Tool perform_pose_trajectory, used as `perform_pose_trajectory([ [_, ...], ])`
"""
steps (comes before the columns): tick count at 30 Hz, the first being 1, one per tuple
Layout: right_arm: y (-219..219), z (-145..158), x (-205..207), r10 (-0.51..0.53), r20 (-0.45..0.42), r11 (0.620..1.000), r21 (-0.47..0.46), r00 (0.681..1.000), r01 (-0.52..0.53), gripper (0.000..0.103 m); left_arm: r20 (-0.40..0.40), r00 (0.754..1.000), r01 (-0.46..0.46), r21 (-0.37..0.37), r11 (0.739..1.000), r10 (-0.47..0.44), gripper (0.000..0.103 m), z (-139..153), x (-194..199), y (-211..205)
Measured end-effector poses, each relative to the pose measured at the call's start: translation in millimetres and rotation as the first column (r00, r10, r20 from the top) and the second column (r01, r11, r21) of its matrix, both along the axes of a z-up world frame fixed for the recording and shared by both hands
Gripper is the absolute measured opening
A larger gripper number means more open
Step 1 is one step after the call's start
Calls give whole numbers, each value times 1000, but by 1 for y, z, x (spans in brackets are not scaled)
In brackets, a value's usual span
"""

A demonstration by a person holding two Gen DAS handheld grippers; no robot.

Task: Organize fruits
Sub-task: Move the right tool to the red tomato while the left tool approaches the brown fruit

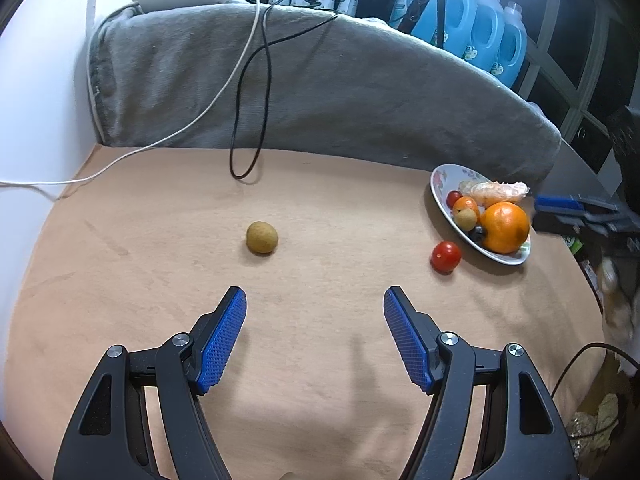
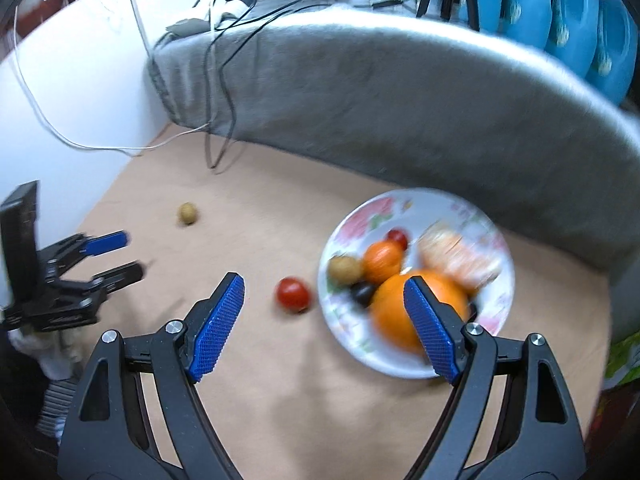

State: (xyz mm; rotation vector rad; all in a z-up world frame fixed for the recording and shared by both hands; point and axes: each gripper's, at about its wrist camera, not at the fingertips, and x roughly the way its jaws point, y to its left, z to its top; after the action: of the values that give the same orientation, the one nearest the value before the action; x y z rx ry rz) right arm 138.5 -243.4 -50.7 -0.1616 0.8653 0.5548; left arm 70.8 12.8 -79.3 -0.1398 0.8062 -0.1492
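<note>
A flowered plate (image 2: pixel 360 216) (image 1: pixel 440 184) holds a big orange (image 2: pixel 396 316) (image 1: pixel 505 227), a peeled mandarin (image 2: pixel 460 256), a small orange fruit (image 2: pixel 382 258), a brown round fruit (image 2: pixel 345 270), a dark grape (image 2: pixel 362 293) and a small red tomato (image 2: pixel 398 237). A red cherry tomato (image 2: pixel 293 294) (image 1: pixel 445 256) lies on the tan cloth just left of the plate. Another brown round fruit (image 1: pixel 262 237) (image 2: pixel 187 213) lies alone further left. My right gripper (image 2: pixel 324 278) hangs open over the plate's near-left edge, nothing between its pads. My left gripper (image 1: pixel 315 292) is open and empty, short of the lone brown fruit.
A grey blanket-covered ridge (image 1: pixel 320 80) bounds the far side of the cloth. Black and white cables (image 1: pixel 240 136) trail down it onto the cloth. A white wall (image 1: pixel 40 100) stands at left. Blue detergent bottles (image 1: pixel 480 28) line the back right.
</note>
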Motion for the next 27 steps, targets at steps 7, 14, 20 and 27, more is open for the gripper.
perform_pose_trajectory([
  [7,3,-15,-25,-12,-62,996,83,998,17,84,-7,1000,-7,-11,1000,7,71,-4,9,15],
  [14,8,-33,-23,-53,-129,989,128,990,69,73,-14,1000,-6,-13,1000,5,67,-8,24,25],
  [20,22,-48,-13,-56,-175,992,102,983,74,66,-41,999,3,-45,999,-5,62,-16,42,33],
  [27,36,-66,3,-79,-211,994,52,974,92,50,-63,998,9,-50,999,-12,59,-24,58,37],
])
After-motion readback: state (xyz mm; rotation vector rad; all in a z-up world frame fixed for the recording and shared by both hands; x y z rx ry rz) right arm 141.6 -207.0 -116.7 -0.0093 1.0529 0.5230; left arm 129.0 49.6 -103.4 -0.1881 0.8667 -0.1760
